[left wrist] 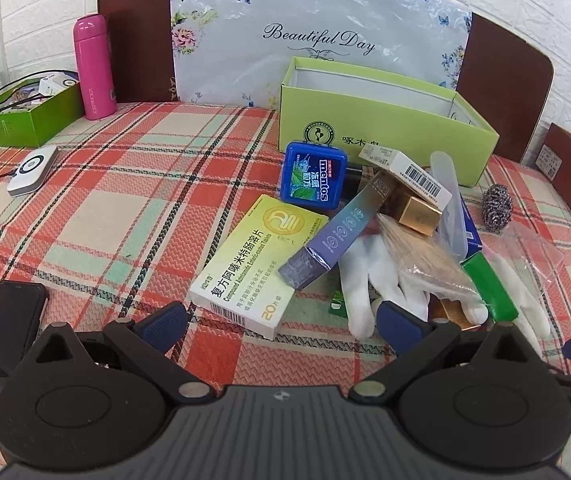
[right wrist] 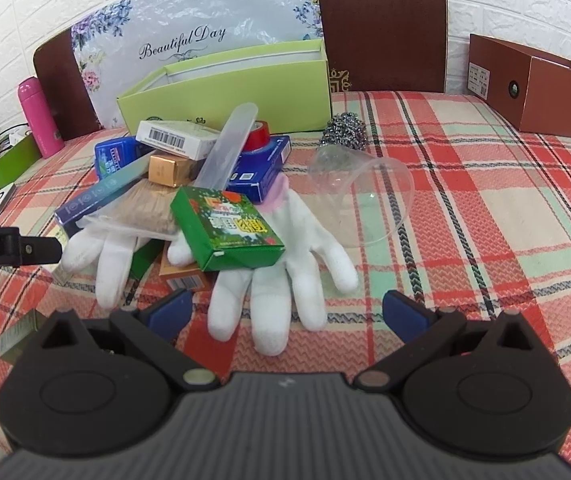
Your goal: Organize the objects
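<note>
A heap of small goods lies on the plaid tablecloth before an open lime-green box (left wrist: 381, 120) (right wrist: 225, 92). In the left wrist view it holds a yellow-white medicine box (left wrist: 257, 264), a blue Mentos tin (left wrist: 315, 176), a purple carton (left wrist: 333, 236) and white gloves (left wrist: 369, 284). My left gripper (left wrist: 281, 322) is open just short of the medicine box. The right wrist view shows a green carton (right wrist: 227, 228) resting on a white glove (right wrist: 285, 272), beside a clear plastic cup (right wrist: 361, 200) and a steel scourer (right wrist: 343, 132). My right gripper (right wrist: 287, 314) is open over the glove's fingers.
A pink flask (left wrist: 93, 64), a green box of cables (left wrist: 21, 116) and a white device (left wrist: 33, 170) sit at the far left. A black phone (left wrist: 5, 336) lies near the left gripper. A brown box (right wrist: 537, 88) stands at the far right.
</note>
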A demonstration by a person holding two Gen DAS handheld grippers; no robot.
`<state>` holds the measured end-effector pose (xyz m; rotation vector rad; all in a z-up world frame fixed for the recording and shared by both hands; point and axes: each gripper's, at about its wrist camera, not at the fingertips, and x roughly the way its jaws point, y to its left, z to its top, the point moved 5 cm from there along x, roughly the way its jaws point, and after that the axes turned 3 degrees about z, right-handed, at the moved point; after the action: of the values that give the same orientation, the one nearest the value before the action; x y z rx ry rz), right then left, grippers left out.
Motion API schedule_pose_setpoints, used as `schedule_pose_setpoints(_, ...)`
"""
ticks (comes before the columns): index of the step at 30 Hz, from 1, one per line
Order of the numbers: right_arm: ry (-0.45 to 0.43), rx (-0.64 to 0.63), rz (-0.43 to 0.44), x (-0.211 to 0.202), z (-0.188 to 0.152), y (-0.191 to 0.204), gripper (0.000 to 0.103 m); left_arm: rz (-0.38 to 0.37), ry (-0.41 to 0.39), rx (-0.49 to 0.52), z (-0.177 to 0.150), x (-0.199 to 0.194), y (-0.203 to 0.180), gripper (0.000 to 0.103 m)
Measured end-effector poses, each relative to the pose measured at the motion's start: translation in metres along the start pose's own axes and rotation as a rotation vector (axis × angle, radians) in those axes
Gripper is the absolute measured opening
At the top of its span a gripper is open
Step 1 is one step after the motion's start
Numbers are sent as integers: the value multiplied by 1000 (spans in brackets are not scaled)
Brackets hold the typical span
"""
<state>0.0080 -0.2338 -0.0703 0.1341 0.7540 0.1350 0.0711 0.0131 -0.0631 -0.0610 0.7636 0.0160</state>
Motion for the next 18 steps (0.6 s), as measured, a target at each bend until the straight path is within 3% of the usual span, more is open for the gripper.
schedule_pose_setpoints(4, -10, -3, 48, 2, 0, 2, 103, -50, -31, 0, 5, -2, 2, 102)
schedule_pose_setpoints(10, -114, -141, 143, 5, 19, 16, 103, -133, -83, 100, 30, 8, -7, 87)
schedule_pose_setpoints(15, -104, -203, 254, 28, 38, 26, 83, -249, -6, 156, 38, 34, -19, 44)
schedule_pose_setpoints(18, -88, -178, 304, 40, 43, 21, 76, -269, 19, 174, 44, 47, -23, 38)
